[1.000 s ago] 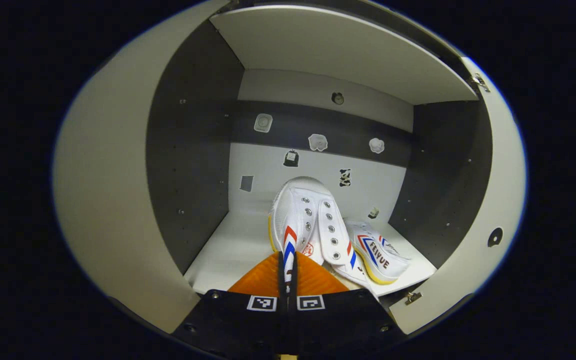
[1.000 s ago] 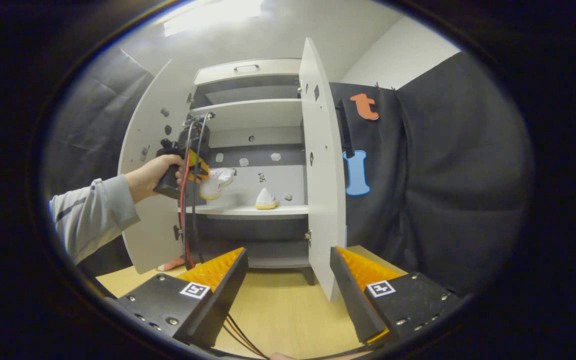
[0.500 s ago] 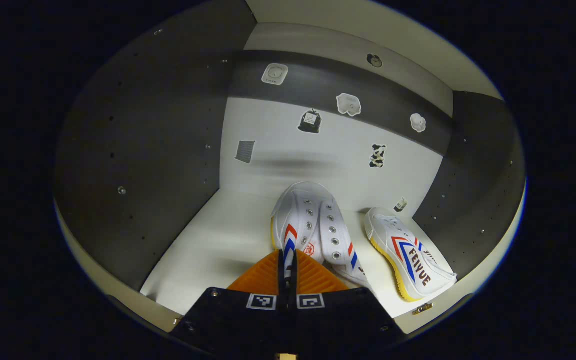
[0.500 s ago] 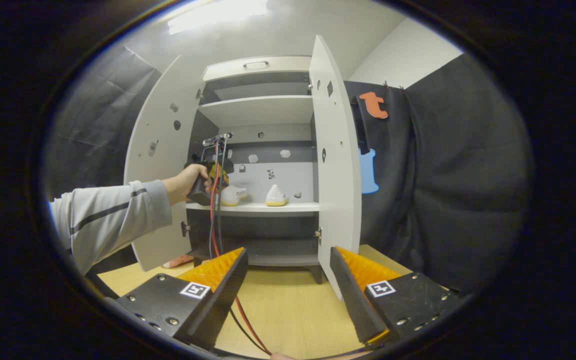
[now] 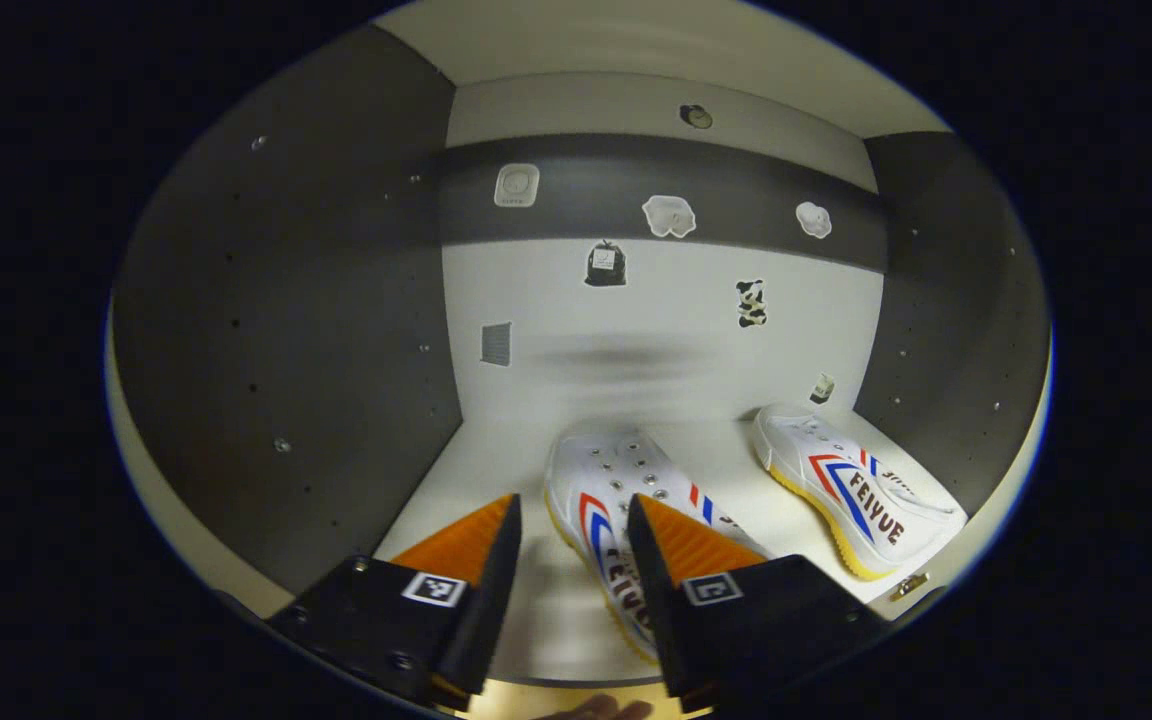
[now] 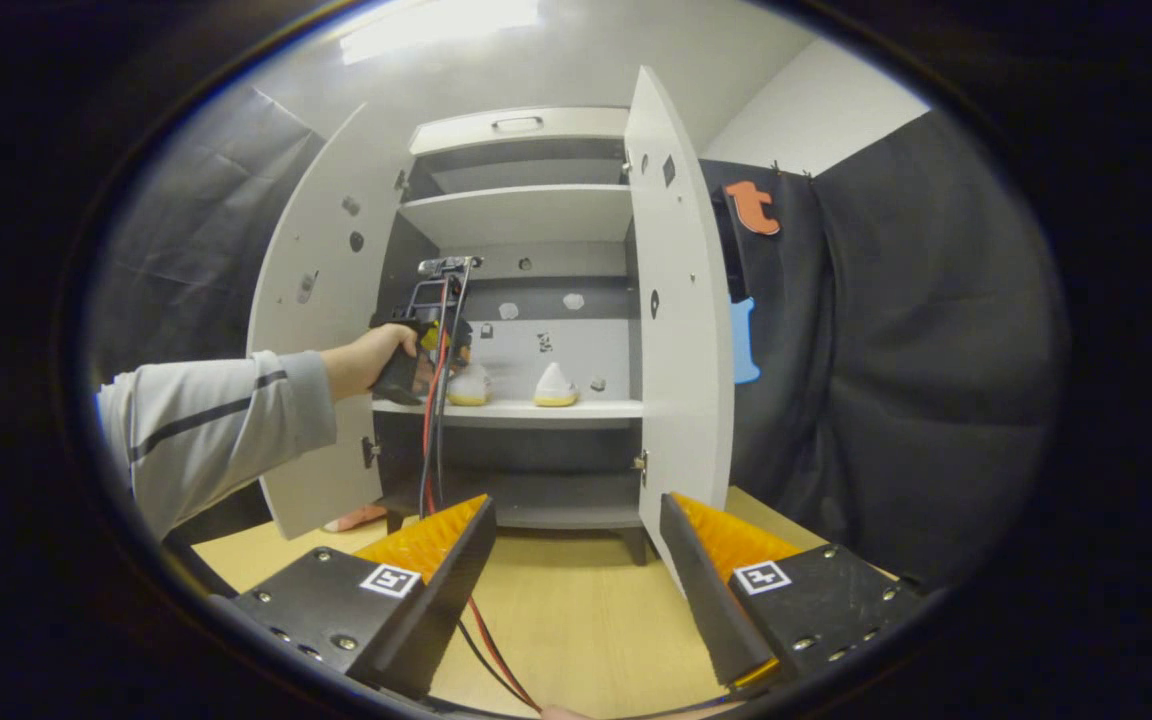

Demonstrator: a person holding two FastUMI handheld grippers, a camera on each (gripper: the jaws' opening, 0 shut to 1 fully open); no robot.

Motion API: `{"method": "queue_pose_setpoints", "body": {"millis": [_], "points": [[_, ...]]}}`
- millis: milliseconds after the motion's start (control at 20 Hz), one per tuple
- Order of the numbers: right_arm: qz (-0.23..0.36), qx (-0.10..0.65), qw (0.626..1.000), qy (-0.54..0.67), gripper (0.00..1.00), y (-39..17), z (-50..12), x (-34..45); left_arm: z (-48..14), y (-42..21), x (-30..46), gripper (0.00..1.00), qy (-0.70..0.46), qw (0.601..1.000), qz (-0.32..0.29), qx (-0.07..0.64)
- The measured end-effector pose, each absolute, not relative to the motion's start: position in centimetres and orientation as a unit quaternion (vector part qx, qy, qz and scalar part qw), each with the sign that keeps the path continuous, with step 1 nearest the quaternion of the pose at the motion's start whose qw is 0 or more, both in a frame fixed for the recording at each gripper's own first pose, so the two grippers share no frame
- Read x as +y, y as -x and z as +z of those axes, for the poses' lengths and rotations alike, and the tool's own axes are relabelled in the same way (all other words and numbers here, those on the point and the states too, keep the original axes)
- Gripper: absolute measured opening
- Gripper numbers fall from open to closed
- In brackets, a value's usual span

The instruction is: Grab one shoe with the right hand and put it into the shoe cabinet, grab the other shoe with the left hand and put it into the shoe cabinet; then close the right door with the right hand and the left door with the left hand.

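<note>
- Left gripper view: both shoes are seen lying on the cabinet shelf (image 5: 496, 470), the second shoe (image 5: 626, 520) at its front edge, the first shoe (image 5: 851, 480) toward the right corner.
- The left gripper (image 5: 564, 560) is spread open astride the second shoe, apparently released.
- The right gripper (image 6: 576, 560) is held open and empty.
- The right door (image 6: 681, 320) and left door (image 6: 321, 330) are yet to be closed.

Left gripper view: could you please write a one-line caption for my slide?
Open left gripper over a white shoe on the cabinet shelf, with the second shoe lying to its right.
</note>
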State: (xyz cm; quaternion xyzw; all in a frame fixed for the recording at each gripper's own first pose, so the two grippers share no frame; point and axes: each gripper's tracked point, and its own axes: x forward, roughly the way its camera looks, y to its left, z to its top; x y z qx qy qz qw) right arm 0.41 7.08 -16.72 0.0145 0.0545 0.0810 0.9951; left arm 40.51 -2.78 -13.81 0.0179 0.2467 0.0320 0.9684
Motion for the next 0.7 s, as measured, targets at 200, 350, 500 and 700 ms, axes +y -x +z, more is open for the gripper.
{"method": "queue_pose_setpoints", "body": {"millis": [200,350,500,700], "points": [[0.092,0.053,0.994,-0.027,0.98,-0.2,-16.3,7.2,-10.0,-39.6,-2.4,0.93,-0.047,0.979,0.043,0.195],[0.086,0.047,0.995,-0.029,0.98,0.0,-15.8,6.7,-7.3,-37.6,-3.4,0.99,-0.053,0.982,0.029,0.18],[0.083,0.045,0.995,-0.031,0.98,0.1,-15.6,6.6,-4.7,-35.0,-3.8,0.98,-0.06,0.984,0.032,0.162],[0.08,0.042,0.996,-0.027,0.98,0.3,-15.4,6.4,-1.0,-30.1,-4.0,0.98,-0.051,0.991,0.029,0.122]]}}
